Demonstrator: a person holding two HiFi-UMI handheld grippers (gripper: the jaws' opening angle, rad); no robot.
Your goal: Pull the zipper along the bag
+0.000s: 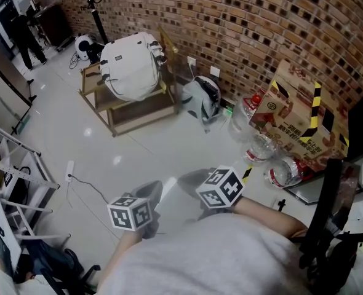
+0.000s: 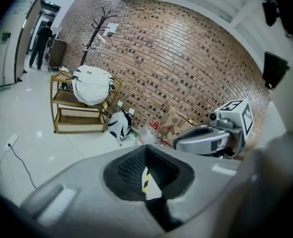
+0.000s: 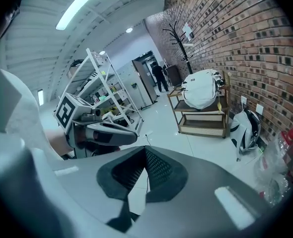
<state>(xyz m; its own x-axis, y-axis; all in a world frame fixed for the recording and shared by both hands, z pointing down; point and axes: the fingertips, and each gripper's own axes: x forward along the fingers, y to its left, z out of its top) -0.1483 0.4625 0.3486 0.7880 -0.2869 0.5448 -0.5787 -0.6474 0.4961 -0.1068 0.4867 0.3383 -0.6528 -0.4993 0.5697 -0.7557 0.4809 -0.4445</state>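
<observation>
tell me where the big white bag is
The white bag sits on the wooden rack by the brick wall, upper left in the head view, left of a smaller bag on the floor.

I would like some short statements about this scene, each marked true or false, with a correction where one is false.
1. The white bag rests on top of the wooden rack. True.
2. The left gripper is gripping the bag's zipper. False: its jaws are together with nothing between them, and it is far from the bag.
3. The right gripper has its jaws together and holds nothing. True.
4. The grey and white backpack lies on the rack's lower shelf. False: it sits on the floor beside the rack, near the brick wall.
</observation>
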